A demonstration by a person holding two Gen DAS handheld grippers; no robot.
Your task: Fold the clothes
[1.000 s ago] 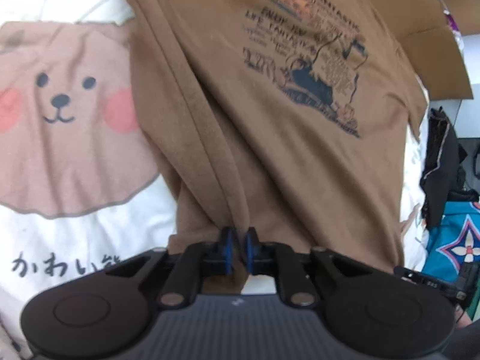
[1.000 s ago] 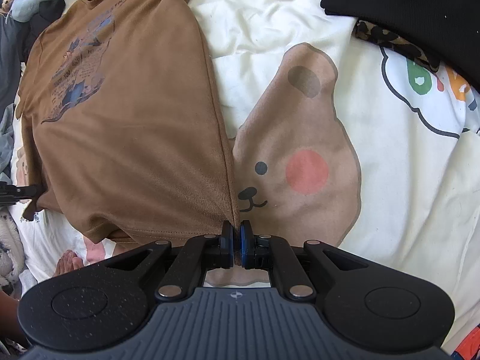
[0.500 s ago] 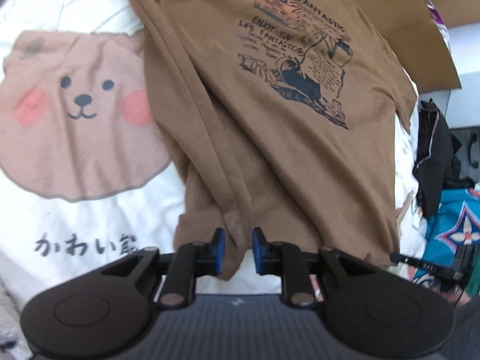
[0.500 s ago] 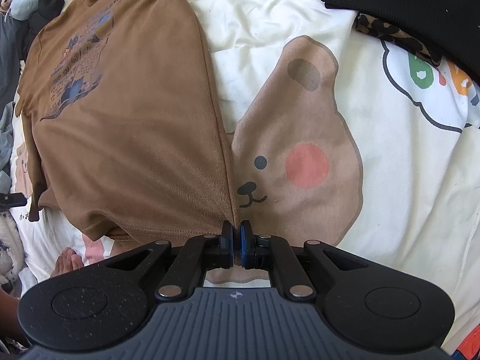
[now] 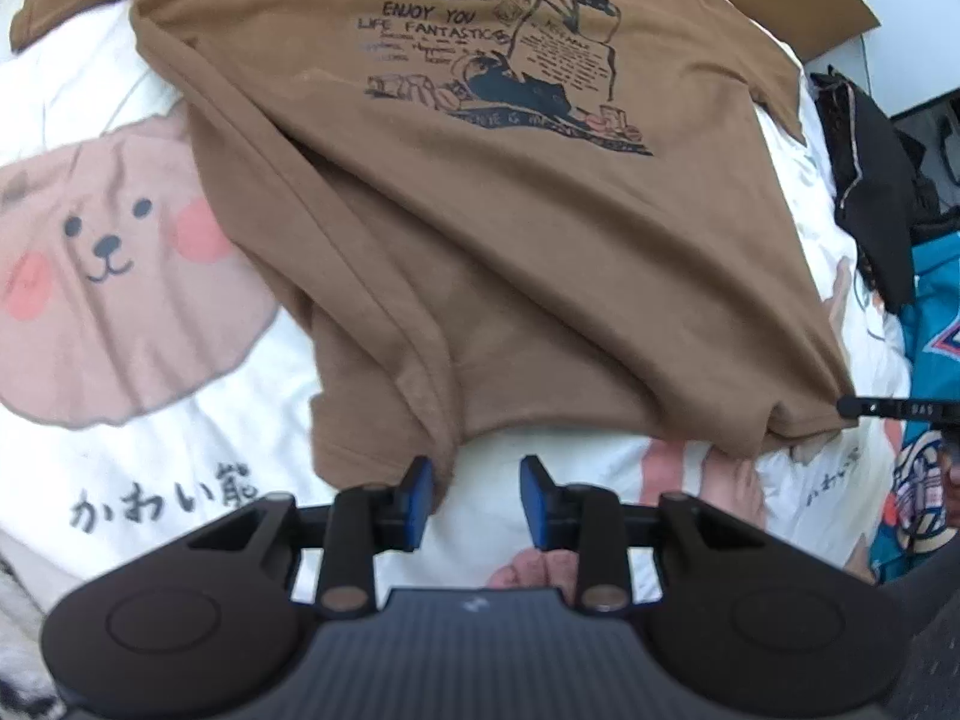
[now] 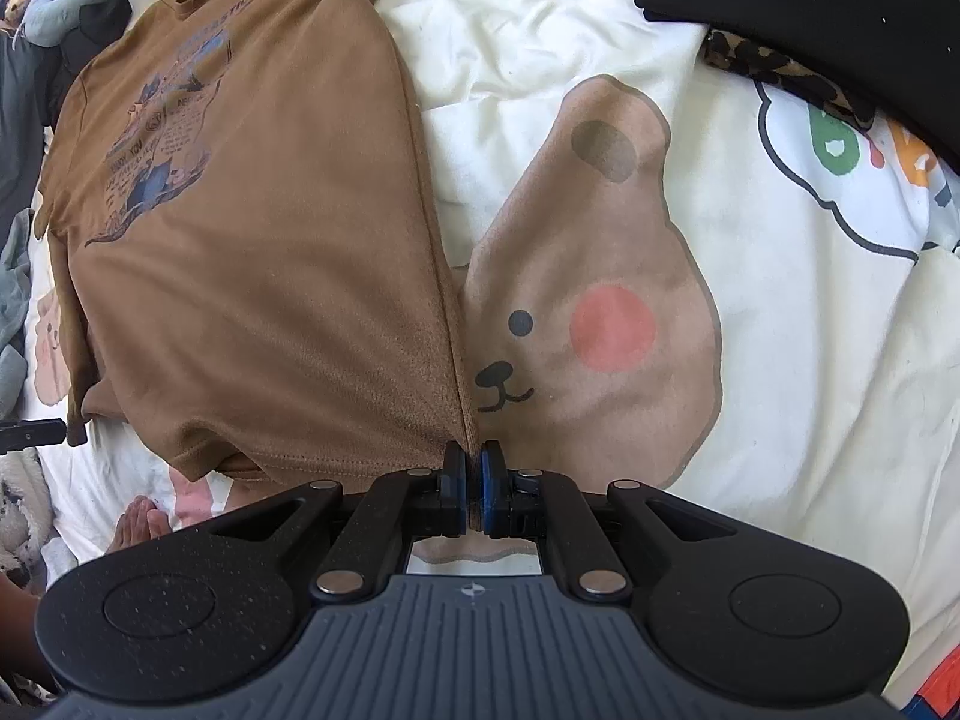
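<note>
Brown T-shirt (image 5: pixel 480 228) lies print side up on the bed, spread over a white bear-print blanket (image 5: pixel 120 276); collar end away from both cameras, hem nearest. Right tool (image 6: pixel 474 480) pinched tight on one bottom corner of the shirt, where the side seam meets the hem; cloth visible between the blue pads. Side seam runs straight away from that pinch, so the grip seems meant to keep that edge taut and lined up as an anchor. Left tool (image 5: pixel 475 495) with jaws opening, gap moderate, nothing between the pads; the shirt's hem edge hangs just beside its left pad (image 5: pixel 417 492) but is not pressed. Reading: the left has let go of its corner so the cloth can settle flat, while the right keeps tension. Hem between the two corners is bunched and slightly lifted, with ridges running up the shirt body on the left tool's side, so that side likely needs smoothing or a fresh grip before any fold. Dark garments (image 5: pixel 876 180) heaped at the bed's edge, apart from the shirt. A person's bare toes (image 6: pixel 141 519) show below the hem.
</note>
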